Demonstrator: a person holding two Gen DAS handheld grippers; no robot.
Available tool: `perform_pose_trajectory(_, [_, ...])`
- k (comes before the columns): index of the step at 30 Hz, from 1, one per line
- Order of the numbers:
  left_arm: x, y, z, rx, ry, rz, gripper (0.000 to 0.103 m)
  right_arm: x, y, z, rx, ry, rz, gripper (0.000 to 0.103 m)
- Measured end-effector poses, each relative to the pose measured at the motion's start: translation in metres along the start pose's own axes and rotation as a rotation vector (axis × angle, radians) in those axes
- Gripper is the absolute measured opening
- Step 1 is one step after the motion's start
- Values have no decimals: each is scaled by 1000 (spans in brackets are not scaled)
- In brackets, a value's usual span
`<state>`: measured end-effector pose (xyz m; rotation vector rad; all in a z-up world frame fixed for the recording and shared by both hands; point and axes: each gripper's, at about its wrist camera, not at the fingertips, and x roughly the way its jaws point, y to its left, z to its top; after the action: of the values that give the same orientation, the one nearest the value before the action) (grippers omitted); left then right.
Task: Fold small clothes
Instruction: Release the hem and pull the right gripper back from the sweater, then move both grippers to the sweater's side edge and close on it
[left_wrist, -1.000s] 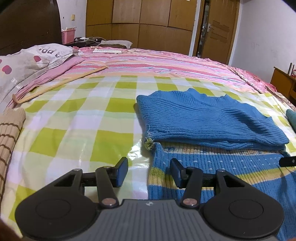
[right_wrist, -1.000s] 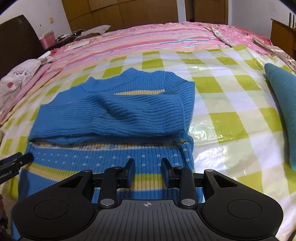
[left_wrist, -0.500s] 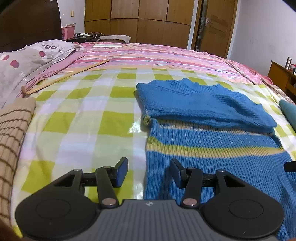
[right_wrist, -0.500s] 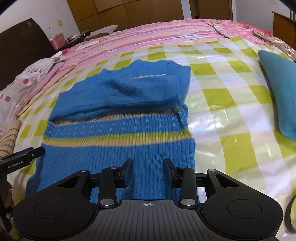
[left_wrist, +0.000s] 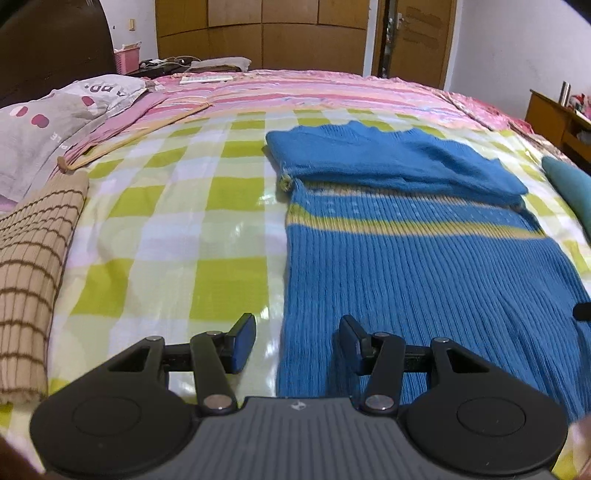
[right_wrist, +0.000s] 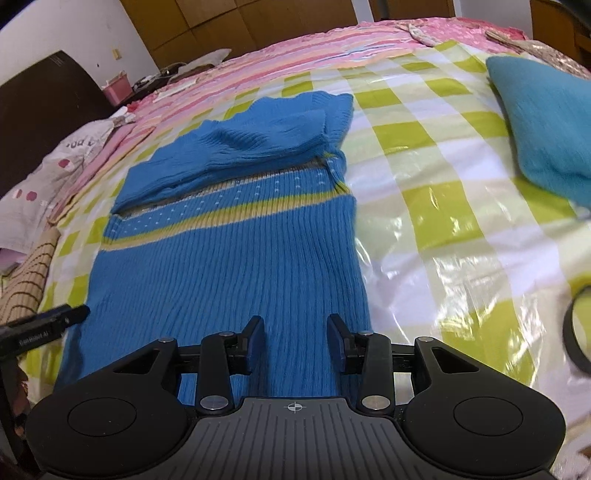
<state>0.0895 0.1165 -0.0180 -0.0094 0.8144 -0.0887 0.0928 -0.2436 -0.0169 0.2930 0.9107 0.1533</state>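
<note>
A blue knit sweater (left_wrist: 406, 266) with a yellow stripe lies flat on the checked bed cover, both sleeves folded across its chest. My left gripper (left_wrist: 295, 325) hovers open above the sweater's lower left edge, one finger over the cover and one over the knit, nothing held. My right gripper (right_wrist: 295, 321) stands open above the lower right part of the sweater (right_wrist: 229, 266), its fingers apart and empty. The left gripper's tip (right_wrist: 51, 321) shows at the left edge of the right wrist view.
A teal folded garment (right_wrist: 543, 122) lies to the right of the sweater. A beige checked cloth (left_wrist: 33, 251) and a grey pillow (left_wrist: 48, 122) lie at the left. A black ring (right_wrist: 576, 328) rests on the glossy cover at the right edge.
Both grippers have drawn back from the folded sleeves toward the sweater's hem, so more of its body shows. The right jaws stand a little wider.
</note>
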Motion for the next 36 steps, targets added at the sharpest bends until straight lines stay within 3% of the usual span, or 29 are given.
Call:
perform_pose_trajectory(16, [-25,0,-24,11,78,-35,54,-32,-22,-29,41,-10,36,40])
perform_pose_trajectory(26, [-34,-1,-32,40,116,-19,55,-43,-38,-43,81,-27,12,40])
perform_pose_trajectory(30, [-38,1,-33,19,107,16,55,-45,-40,-49,77,-19,28,40])
perform_pose_trajectory(36, [-34,6,-33,-15,139,-6,55,-44,-39,-52,75,-14,60,45])
